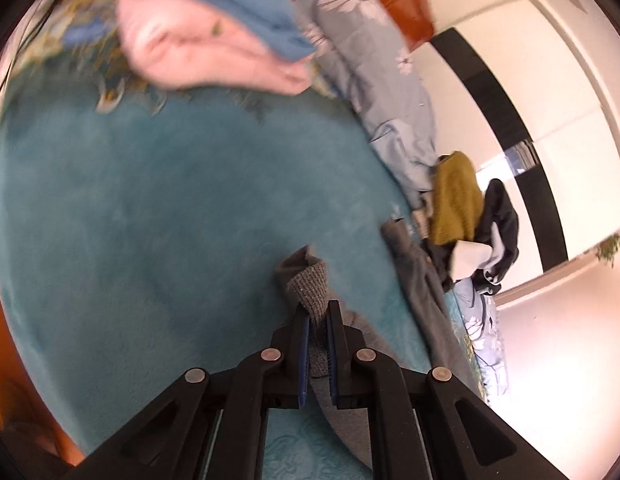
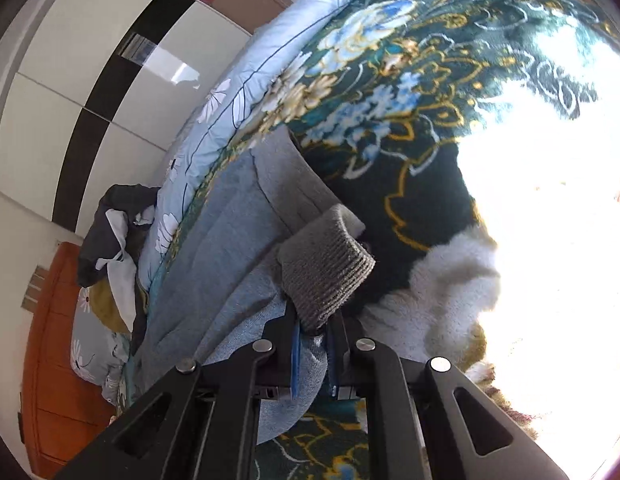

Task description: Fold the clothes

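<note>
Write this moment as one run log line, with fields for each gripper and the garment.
left gripper: shut on grey garment ribbed cuff | right gripper: shut on its other ribbed cuff | garment: over teal blanket | folded: not yet

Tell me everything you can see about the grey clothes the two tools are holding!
The grey garment looks like soft, plain knit with darker ribbed cuffs. The left tool is shut on one ribbed cuff; the right tool is shut on another cuff. Its body lies stretched and creased across the teal flowered blanket on the bed. What kind of garment it is cannot be told.
</note>
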A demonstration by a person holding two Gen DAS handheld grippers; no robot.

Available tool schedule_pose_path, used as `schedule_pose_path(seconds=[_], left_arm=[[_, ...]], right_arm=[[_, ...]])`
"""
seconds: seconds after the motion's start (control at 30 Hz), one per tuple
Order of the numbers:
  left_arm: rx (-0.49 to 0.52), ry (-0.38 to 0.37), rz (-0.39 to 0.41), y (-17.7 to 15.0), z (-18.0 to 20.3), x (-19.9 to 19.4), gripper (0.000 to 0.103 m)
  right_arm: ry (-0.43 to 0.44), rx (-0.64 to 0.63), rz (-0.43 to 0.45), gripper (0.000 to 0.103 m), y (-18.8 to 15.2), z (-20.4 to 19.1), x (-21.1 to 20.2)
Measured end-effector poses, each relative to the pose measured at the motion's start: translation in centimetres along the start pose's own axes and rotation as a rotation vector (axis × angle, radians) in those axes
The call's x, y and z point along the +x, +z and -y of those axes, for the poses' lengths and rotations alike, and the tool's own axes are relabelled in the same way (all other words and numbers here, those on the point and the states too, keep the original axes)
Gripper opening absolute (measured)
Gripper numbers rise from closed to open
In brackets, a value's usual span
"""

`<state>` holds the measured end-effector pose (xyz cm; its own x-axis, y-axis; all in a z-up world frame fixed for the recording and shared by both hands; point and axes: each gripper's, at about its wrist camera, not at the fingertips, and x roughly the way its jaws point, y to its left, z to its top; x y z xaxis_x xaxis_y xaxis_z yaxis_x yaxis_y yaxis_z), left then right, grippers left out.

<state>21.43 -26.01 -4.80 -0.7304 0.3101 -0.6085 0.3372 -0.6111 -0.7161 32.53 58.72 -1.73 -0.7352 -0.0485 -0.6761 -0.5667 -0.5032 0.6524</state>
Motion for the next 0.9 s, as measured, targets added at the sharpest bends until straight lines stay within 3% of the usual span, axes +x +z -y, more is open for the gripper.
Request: schedule_pose_path(seconds=[0.3,0.4,0.5,0.67,0.9], left_arm=[[0.01,0.009,-0.03,-0.5,-1.0,0.4,0.011],[-0.001,-0.014,-0.046,-0.1,-1.4,0.2,0.011],[-0.015,-0.02,-0.052,0.4,-1.8,-0.3,0.022],[-0.057,0.004,0.023,1.9,-3.3,-2.8,0.042],[-0.042,-0.014,0.05,2.7,-2.9,-4.2,0.046]], right_arm=[[-0.067,-0.05,0.005,0.012,0.0,-0.8,0.1],[-0.096,-0.039,-0.009,0.021,0.0,-0.6,0.0],[-0.096,-0.038,0.001,0.027,0.1,-0.7,-1.0],[-0.079,-0.071,0.037,0.04,0.6,-1.4,-2.7],[0.023,0.069,0.05,0.042,0.5,1.1,-3.1]])
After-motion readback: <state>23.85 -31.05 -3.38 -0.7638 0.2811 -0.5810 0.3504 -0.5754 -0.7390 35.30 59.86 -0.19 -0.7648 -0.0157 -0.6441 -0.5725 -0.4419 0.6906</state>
